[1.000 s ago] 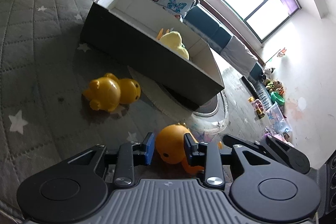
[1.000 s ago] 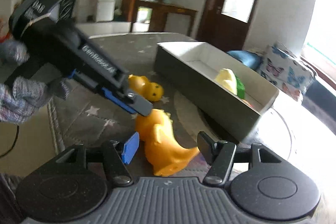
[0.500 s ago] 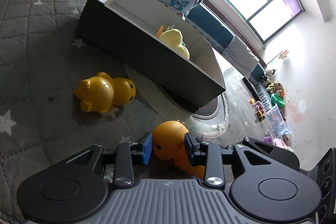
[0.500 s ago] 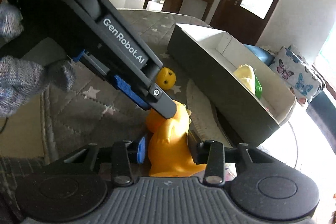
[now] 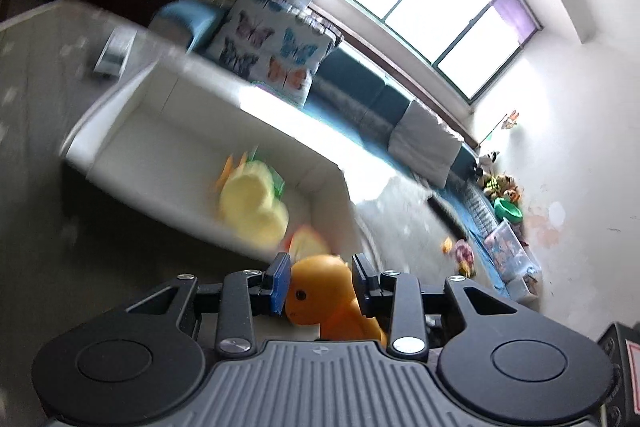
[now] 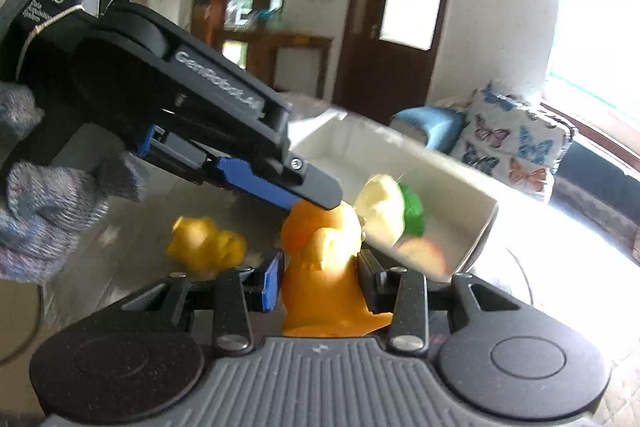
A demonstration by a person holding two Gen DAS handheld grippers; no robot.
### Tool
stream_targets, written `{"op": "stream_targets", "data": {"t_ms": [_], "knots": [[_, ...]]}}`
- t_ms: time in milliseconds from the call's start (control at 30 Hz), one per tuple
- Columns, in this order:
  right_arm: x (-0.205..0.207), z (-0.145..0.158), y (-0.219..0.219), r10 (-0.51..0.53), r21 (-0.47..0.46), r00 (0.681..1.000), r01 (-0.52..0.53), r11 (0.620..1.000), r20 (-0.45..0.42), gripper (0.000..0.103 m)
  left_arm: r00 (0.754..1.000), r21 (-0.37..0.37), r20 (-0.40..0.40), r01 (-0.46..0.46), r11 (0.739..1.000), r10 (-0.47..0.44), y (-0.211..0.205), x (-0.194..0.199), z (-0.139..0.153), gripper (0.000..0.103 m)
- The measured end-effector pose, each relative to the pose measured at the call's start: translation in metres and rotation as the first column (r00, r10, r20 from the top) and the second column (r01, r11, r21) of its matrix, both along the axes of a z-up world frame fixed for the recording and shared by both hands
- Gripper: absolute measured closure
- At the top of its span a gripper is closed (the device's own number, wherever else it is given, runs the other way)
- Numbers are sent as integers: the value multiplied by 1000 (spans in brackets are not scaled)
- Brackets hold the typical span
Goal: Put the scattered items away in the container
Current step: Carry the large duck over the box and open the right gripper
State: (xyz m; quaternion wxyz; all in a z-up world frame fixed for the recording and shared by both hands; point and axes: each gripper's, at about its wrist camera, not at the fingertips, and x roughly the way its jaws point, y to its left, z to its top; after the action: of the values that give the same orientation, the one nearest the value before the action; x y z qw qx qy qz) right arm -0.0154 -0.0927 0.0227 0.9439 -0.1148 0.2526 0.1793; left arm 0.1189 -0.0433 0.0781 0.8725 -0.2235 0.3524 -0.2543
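Both grippers, left gripper point(image 5: 321, 283) and right gripper point(image 6: 319, 277), now clamp the orange dino point(image 6: 322, 259), lifted off the mat since a second ago, nearly over the container point(image 5: 192, 131), so drop's close.

White "GenRobot.AI" lettering, blurred, along the side of the left gripper point(image 6: 320, 201) body, up and left of the right claw, white "DAS" on the grey block at its rear end, smaller print beneath it too small to read
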Motion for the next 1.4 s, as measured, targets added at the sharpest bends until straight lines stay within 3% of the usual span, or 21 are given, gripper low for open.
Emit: {"op": "stream_targets", "data": {"t_ms": [200, 400, 533, 700, 900, 1000, 1200, 1400], "knots": [[46, 9, -22, -87, 64, 996, 87, 994, 5, 64, 997, -17, 62, 42, 999, -41, -31, 57, 20, 67], [90, -3, -37, -179, 115, 983, 182, 977, -35, 65, 999, -22, 47, 20, 1000, -19, -43, 100, 10, 67], [111, -9, -54, -239, 154, 969, 246, 957, -64, 89, 1000, -15, 27, 10, 1000, -9, -40, 115, -1, 67], [119, -12, -61, -248, 160, 966, 257, 953, -74, 89, 1000, -6, -6, 3, 1000, -3, -34, 121, -17, 67], [118, -11, -53, -237, 133, 970, 241, 961, -48, 85, 1000, 16, -14, -7, 1000, 8, -26, 115, -22, 67], [112, -6, -52, -235, 126, 971, 238, 963, -39, 70, 1000, 20, -11, -14, 1000, 15, -21, 110, -21, 67], [84, -3, -42, -223, 84, 975, 224, 971, -16, 66, 1000, 28, -5, -17, 999, 17, -11, 88, -17, 67], [60, 0, -36, -208, 103, 978, 207, 973, 1, 52, 1000, 57, -5, -29, 998, 29, -2, 63, -15, 67]]}}
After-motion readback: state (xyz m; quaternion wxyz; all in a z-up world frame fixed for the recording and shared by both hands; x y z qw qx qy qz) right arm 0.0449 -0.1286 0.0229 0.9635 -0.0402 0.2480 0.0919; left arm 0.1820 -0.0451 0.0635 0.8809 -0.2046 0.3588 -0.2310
